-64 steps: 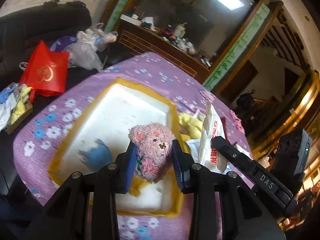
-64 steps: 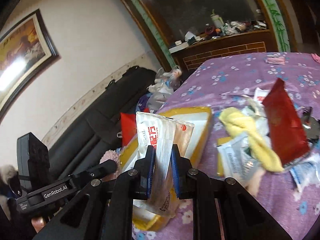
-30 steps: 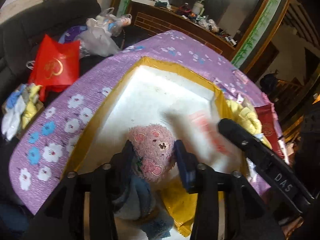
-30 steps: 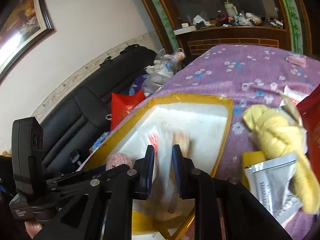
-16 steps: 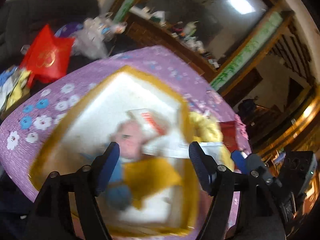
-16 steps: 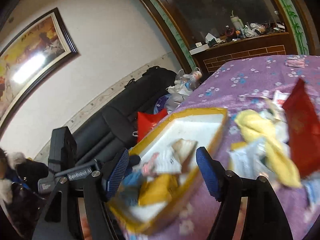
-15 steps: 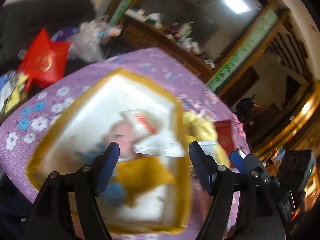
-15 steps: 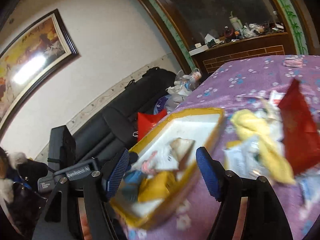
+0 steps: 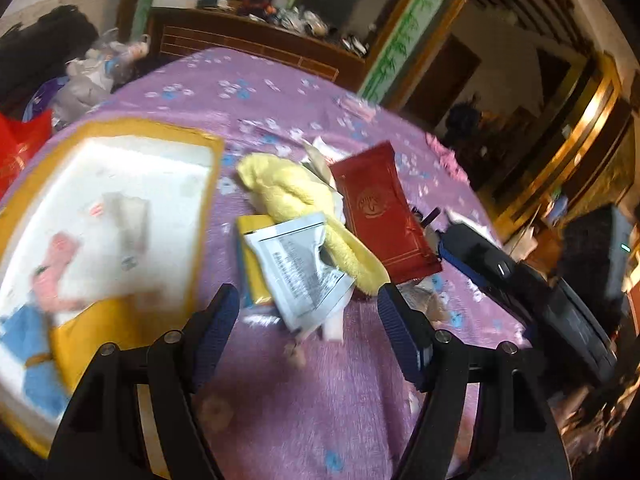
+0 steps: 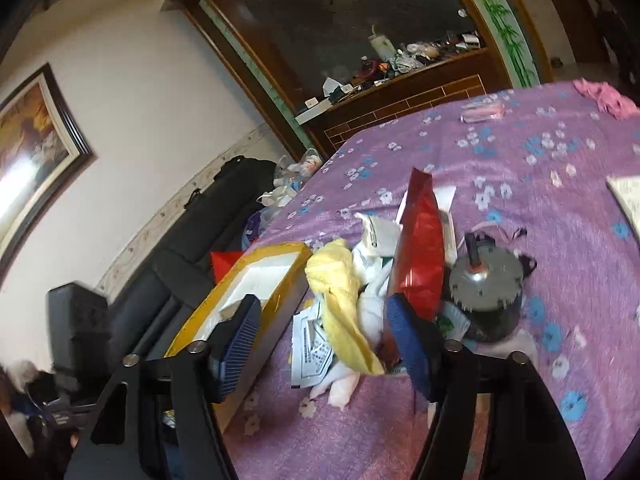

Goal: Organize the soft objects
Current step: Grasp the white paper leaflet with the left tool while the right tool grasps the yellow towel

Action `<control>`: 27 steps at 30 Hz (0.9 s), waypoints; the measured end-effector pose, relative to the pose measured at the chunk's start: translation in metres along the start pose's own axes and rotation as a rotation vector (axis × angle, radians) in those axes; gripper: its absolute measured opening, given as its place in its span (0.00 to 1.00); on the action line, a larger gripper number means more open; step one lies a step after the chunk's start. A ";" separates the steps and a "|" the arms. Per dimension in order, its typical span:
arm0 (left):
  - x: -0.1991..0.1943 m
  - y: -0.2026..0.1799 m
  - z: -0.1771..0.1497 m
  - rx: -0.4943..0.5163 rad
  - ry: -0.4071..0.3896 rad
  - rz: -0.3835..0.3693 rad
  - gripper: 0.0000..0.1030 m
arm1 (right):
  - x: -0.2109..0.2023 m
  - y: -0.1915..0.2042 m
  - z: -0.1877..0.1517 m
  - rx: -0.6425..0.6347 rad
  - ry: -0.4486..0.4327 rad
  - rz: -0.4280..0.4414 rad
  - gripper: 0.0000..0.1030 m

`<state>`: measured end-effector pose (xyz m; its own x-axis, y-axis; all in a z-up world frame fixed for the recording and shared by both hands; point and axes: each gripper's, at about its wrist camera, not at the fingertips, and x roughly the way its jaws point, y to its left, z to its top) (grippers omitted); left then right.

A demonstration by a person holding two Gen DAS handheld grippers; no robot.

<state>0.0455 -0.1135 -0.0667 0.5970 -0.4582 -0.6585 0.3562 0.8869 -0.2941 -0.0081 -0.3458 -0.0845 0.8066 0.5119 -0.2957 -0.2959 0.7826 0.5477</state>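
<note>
The left tongs stand spread wide and hold nothing; their jaws have just been opening. Just ahead of them, between the tips but untouched, lies a silver packet on the purple worktop, overlapping a yellow cloth and a flat yellow pack; a red pouch lies to the right of the cloth. The yellow-rimmed tray sits off to the left, with a pink plush, a blue cloth and a white packet inside. The right tongs are also released and empty, their jaws having just opened, then narrowed a little; the cloth hangs between them, the pouch just beyond the right jaw, and a grey motor farther right.
</note>
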 end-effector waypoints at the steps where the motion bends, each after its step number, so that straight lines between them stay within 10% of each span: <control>1: 0.014 -0.004 0.005 0.010 0.015 0.010 0.63 | -0.001 0.001 -0.004 0.006 0.000 0.001 0.59; 7: 0.068 0.004 0.011 -0.005 0.075 0.060 0.07 | -0.001 -0.002 -0.007 0.013 0.013 -0.016 0.57; 16: 0.023 0.020 -0.013 -0.084 -0.002 -0.061 0.03 | 0.038 0.030 0.024 -0.096 0.064 -0.033 0.59; 23: -0.044 0.057 -0.023 -0.195 -0.131 -0.131 0.03 | 0.130 0.056 0.040 -0.188 0.182 -0.236 0.59; 27: -0.065 0.083 -0.022 -0.232 -0.192 -0.079 0.03 | 0.153 0.058 0.022 -0.240 0.213 -0.312 0.37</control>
<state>0.0202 -0.0092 -0.0634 0.7067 -0.5098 -0.4906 0.2470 0.8275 -0.5042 0.1094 -0.2295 -0.0805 0.7603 0.2803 -0.5860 -0.1858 0.9583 0.2173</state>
